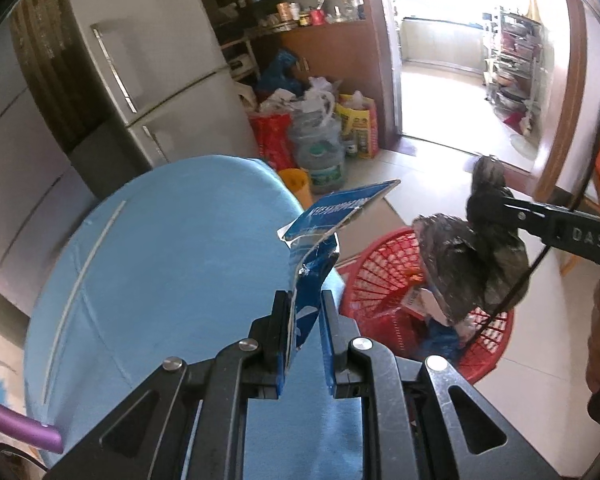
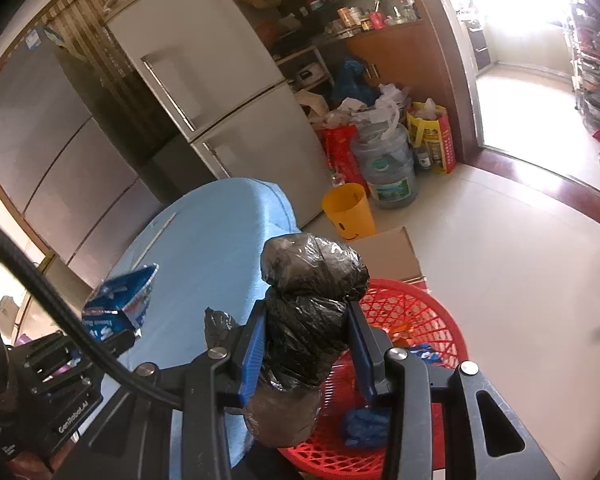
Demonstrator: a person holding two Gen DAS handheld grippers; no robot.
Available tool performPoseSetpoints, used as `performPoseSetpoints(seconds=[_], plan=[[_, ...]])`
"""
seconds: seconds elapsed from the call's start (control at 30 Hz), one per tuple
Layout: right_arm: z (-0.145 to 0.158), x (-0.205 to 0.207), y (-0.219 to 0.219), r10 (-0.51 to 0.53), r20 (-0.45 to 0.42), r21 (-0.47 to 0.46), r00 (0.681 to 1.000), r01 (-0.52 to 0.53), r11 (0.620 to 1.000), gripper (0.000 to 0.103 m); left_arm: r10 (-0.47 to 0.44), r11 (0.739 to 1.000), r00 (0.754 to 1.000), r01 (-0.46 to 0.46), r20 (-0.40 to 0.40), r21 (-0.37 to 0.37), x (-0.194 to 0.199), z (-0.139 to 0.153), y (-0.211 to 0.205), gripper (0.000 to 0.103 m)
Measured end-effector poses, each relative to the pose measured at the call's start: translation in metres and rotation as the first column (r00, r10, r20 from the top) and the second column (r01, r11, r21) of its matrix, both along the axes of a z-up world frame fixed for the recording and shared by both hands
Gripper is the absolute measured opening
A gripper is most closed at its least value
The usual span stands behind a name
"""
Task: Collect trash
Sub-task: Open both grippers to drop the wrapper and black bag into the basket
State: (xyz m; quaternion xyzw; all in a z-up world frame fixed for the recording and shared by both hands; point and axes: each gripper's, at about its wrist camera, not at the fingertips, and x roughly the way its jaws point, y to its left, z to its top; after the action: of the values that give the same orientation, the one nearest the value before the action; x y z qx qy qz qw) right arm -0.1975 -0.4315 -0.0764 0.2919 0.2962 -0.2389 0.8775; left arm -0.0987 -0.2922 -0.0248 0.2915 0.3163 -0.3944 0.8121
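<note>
The left gripper (image 1: 305, 322) has its fingers (image 1: 278, 332) pressed tight on a torn blue wrapper (image 1: 320, 240). They pinch it low down, and the rest of it sticks up and bends over at the top. It looks thin, light and crinkly — a bit slippery too, so a firm pinch near the bottom edge seems the safest hold. It hangs above the edge of the desk (image 1: 160, 260), which has a light blue cloth over it.

The right gripper (image 2: 306, 344) has its fingers (image 2: 254, 354) squeezed on a black plastic bag (image 2: 308, 304) that is stuffed and knotted into a lump. The fingers hold it round the middle, with bulges above and below. It looks soft and squashy, and likely not heavy. A hold on the narrow part should keep it from sliding out.

Just under the bag is a red basket (image 2: 428, 312) on the floor, close beside the desk. Some trash already lies in it — something blue and a bit of orange. The bag seems almost over the basket, ready to drop. The wrapper is near it but more to the side, above the desk edge.

Farther off stand a yellow bin (image 2: 348, 212) with a smiley face, a big water jug (image 2: 388, 168) and a white fridge (image 2: 220, 80).
</note>
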Motion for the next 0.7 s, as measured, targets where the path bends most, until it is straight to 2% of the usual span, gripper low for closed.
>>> performPoseSetpoints(seconds=[0.2,0.3,0.53,0.57,0.6,0.67,0.7], plan=[[-0.009,-0.004,-0.014,-0.048,-0.036,0.000,0.998,0.048,0.999,0.042,-0.069,0.998,0.998,0.069,-0.015,0.010,-0.012,-0.008,-0.010,0.016],[-0.018,-0.006,-0.020,-0.076,-0.073,-0.004,0.994,0.076,0.997,0.042,-0.115,0.993,0.992,0.116,-0.049,0.014,-0.017,-0.014,-0.015,0.016],[-0.037,-0.008,-0.029,-0.101,-0.123,0.029,0.987,0.105,0.994,0.045,-0.170,0.984,0.968,0.176,-0.187,0.015,-0.017,-0.031,-0.021,0.018],[-0.039,-0.008,-0.030,-0.102,-0.132,0.037,0.986,0.108,0.994,0.047,-0.170,0.984,0.963,0.176,-0.209,0.012,-0.016,-0.032,-0.022,0.024],[-0.041,-0.008,-0.031,-0.103,-0.136,0.048,0.985,0.110,0.993,0.052,-0.167,0.985,0.960,0.173,-0.225,0.008,-0.014,-0.033,-0.022,0.035],[-0.043,-0.009,-0.032,-0.106,-0.136,0.064,0.985,0.116,0.991,0.054,-0.156,0.987,0.960,0.160,-0.232,-0.002,-0.012,-0.033,-0.020,0.050],[-0.044,-0.009,-0.031,-0.107,-0.136,0.069,0.985,0.117,0.991,0.054,-0.150,0.988,0.963,0.153,-0.226,-0.006,-0.011,-0.032,-0.018,0.053]])
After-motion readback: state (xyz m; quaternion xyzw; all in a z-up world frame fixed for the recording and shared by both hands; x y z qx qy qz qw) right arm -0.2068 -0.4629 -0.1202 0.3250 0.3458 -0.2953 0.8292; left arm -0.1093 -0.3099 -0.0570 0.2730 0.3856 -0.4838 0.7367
